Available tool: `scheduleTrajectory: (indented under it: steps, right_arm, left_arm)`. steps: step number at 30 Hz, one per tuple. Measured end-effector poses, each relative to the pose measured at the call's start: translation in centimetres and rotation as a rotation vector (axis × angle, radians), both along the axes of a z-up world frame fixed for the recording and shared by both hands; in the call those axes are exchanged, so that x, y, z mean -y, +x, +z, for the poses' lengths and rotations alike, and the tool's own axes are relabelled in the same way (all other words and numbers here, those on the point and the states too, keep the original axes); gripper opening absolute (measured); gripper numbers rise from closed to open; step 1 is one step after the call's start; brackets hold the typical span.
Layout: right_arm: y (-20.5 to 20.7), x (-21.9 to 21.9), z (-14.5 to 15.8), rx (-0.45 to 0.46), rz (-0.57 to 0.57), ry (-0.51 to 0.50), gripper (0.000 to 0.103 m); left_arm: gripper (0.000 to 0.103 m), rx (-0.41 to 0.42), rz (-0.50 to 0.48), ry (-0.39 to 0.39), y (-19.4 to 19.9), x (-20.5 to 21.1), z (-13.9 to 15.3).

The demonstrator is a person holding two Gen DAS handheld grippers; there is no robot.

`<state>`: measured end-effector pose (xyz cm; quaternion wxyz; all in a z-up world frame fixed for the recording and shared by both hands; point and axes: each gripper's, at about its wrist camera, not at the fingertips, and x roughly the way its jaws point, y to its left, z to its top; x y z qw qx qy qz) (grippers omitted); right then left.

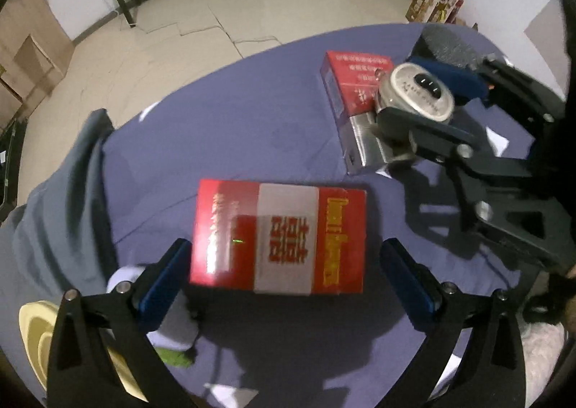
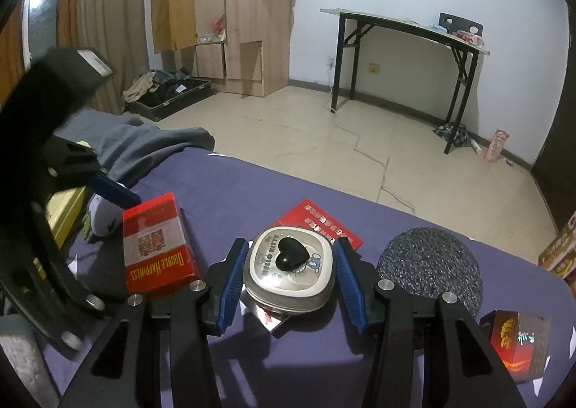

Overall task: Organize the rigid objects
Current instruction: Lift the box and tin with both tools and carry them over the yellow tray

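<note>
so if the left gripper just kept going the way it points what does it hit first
Most likely the red Double Happiness box, lying flat between the open left gripper fingers, on the purple cloth.

Three red boxes point(image 2: 158, 246) point(image 2: 324, 224) point(image 2: 518, 347), one silver tin point(image 2: 288, 267), one dark speckled disc point(image 2: 428, 264), two black claws point(image 1: 284, 278) point(image 2: 288, 278).
</note>
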<state>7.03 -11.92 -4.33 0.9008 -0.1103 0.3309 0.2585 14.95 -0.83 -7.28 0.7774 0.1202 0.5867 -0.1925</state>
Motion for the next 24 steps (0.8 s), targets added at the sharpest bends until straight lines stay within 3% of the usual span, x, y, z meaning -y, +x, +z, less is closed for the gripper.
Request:
scheduleTrajectory:
  steps: [2, 4, 8, 10, 14, 19, 24]
  right_arm:
    - [0.1, 0.1, -0.1, 0.003, 0.007, 0.001, 0.048]
    - [0.0, 0.3, -0.2, 0.011, 0.014, 0.003, 0.048]
    - [-0.3, 0.7, 0.0, 0.015, 0.004, 0.027, 0.048]
    - [-0.6, 0.7, 0.2, 0.018, 0.004, 0.035, 0.048]
    - [-1.8, 0.2, 1.4, 0.046, 0.013, 0.059, 0.048]
    - [-4.3, -0.7, 4.4, 0.081, 0.063, 0.074, 0.048]
    - [-7.2, -4.0, 7.6, 0.089, 0.179, 0.065, 0.048]
  left_arm:
    - [0.101, -0.014, 0.019, 0.021, 0.7, 0.2, -0.9]
    - [0.091, -0.009, 0.030, 0.022, 1.2, 0.6, -1.1]
    - [0.091, 0.046, 0.019, -0.041, 0.5, 0.2, 0.0]
    - [0.091, 0.086, 0.015, -0.019, -0.1, -0.2, 0.9]
    - [0.091, 0.110, 0.065, -0.058, -1.7, -1.8, 3.3]
    - [0.091, 0.176, 0.154, -0.127, -6.0, -7.5, 7.9]
    - [0.091, 0.241, 0.332, -0.127, -10.7, -18.4, 11.5]
